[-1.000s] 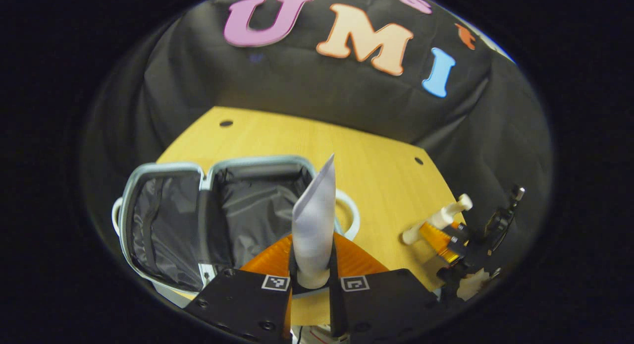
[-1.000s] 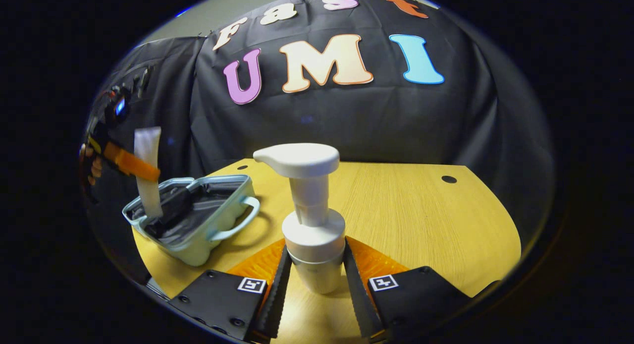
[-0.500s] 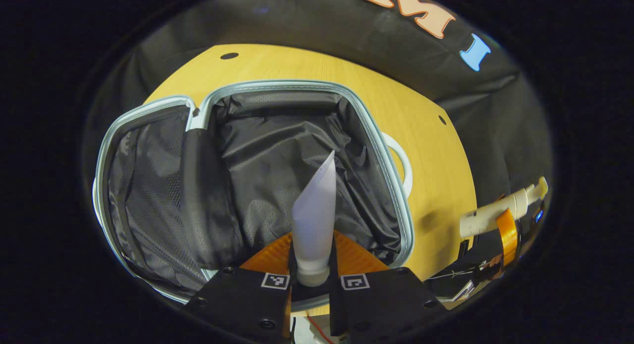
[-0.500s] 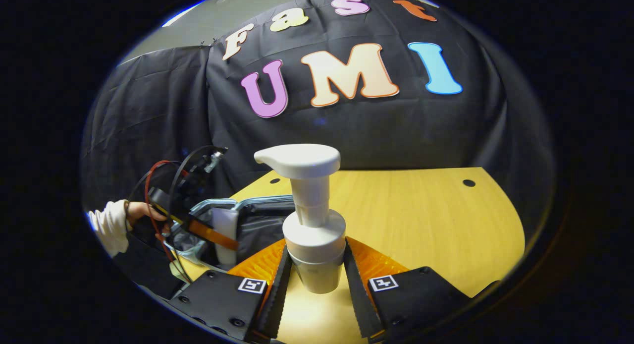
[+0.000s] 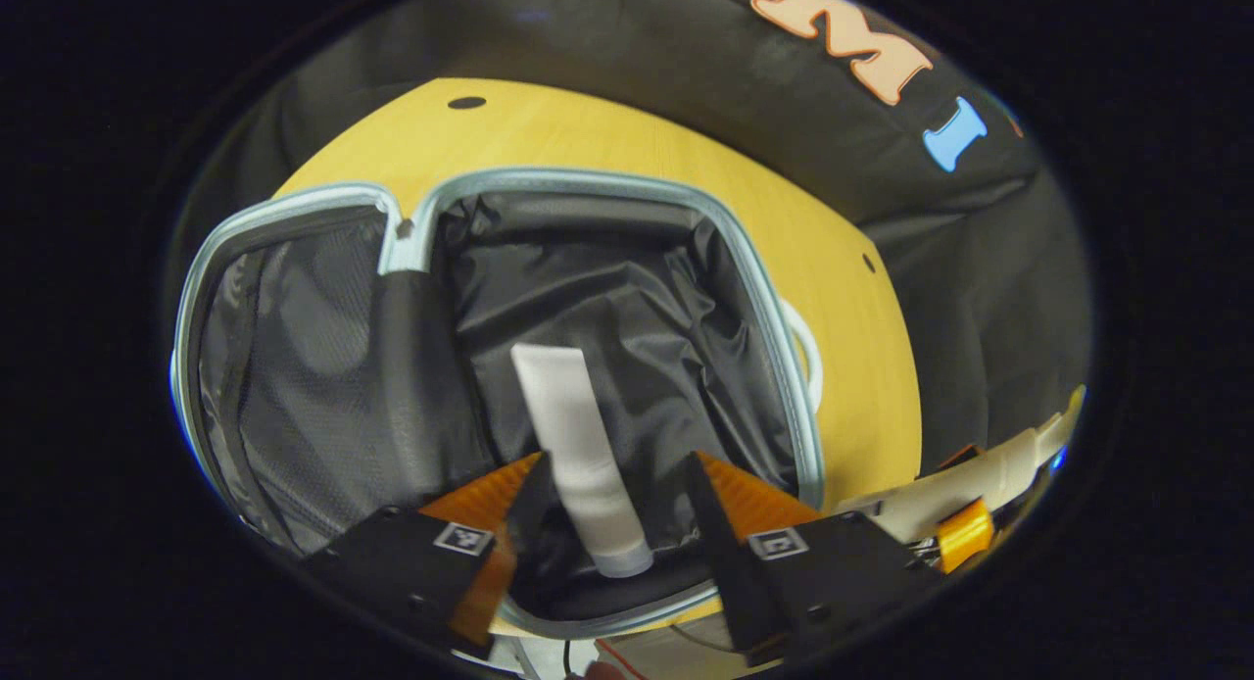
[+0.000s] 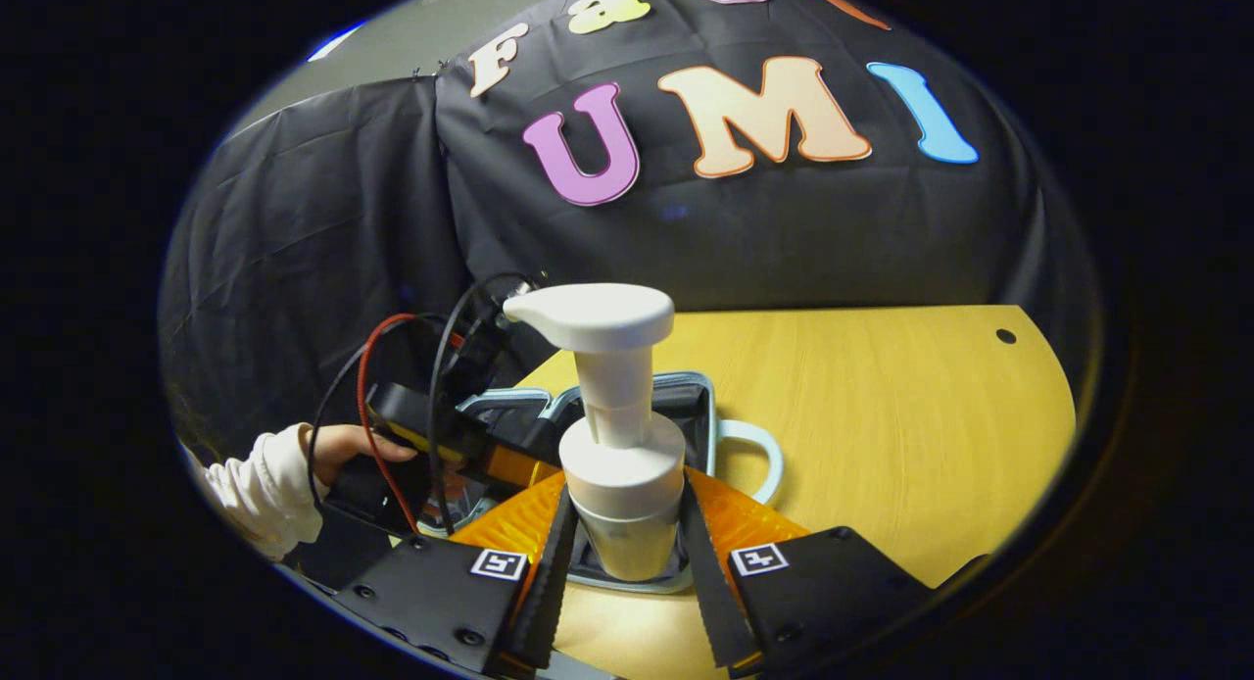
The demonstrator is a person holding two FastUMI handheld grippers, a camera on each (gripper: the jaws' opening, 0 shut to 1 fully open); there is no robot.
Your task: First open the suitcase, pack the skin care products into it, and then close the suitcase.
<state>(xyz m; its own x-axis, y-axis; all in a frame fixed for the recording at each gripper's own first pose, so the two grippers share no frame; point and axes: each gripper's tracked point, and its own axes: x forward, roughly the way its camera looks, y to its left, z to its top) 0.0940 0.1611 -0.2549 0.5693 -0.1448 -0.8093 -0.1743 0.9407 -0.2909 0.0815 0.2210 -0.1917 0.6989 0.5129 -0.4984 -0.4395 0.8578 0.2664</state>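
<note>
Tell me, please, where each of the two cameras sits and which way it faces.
Left gripper view: rides the left gripper, looking down into the open suitcase, where the tube lies between its spread fingers.
Right gripper view: rides the right gripper, facing across the table to the wall; its fingers clamp the pump bottle, and a hand holds the other gripper.
Shared: suitcase, table, pump bottle.

Suitcase [image 5: 774, 298]: open on the table [image 5: 627, 141].
Tube [image 5: 578, 455]: lying inside the suitcase.
Left gripper [image 5: 612, 499]: fingers spread either side of the tube, clear of it.
</note>
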